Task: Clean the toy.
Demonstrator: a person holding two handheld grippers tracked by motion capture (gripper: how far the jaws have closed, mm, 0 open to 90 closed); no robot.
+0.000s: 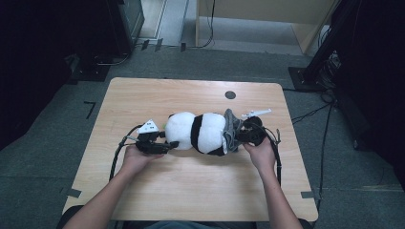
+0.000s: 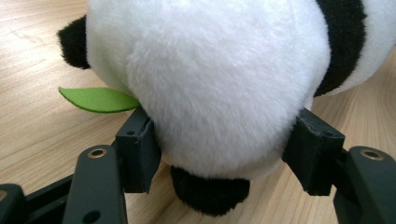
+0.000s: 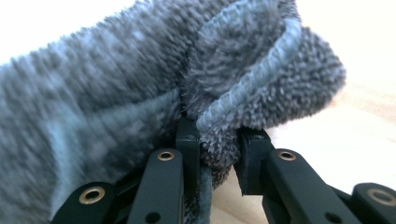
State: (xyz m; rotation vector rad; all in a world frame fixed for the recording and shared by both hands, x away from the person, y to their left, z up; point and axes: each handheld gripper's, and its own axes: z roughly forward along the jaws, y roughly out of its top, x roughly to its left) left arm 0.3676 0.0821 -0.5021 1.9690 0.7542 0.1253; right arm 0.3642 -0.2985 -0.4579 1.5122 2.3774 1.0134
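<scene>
Pads of the left gripper press into the white plush on both sides of the panda toy's rounded end, the jaws standing partly apart with the soft body bulging between them. Below that grip a black plush foot rests on the wood, and a green felt leaf sticks out beside the left pad. Fingers of the right gripper stand nearly together, pinching a fold of fuzzy grey cloth, whose ribbed hem curls over just above the pads. From the high view, the panda toy lies on its side near the middle of the wooden table, white with a black band around it. The left gripper holds one end and the right gripper sits at the other, where the grey cloth is bunched against the toy's end. A person's hands hold both grippers, forearms coming in from the near edge, and cables trail from each gripper. A small dark round disc lies on the table farther back, well apart from the toy.
</scene>
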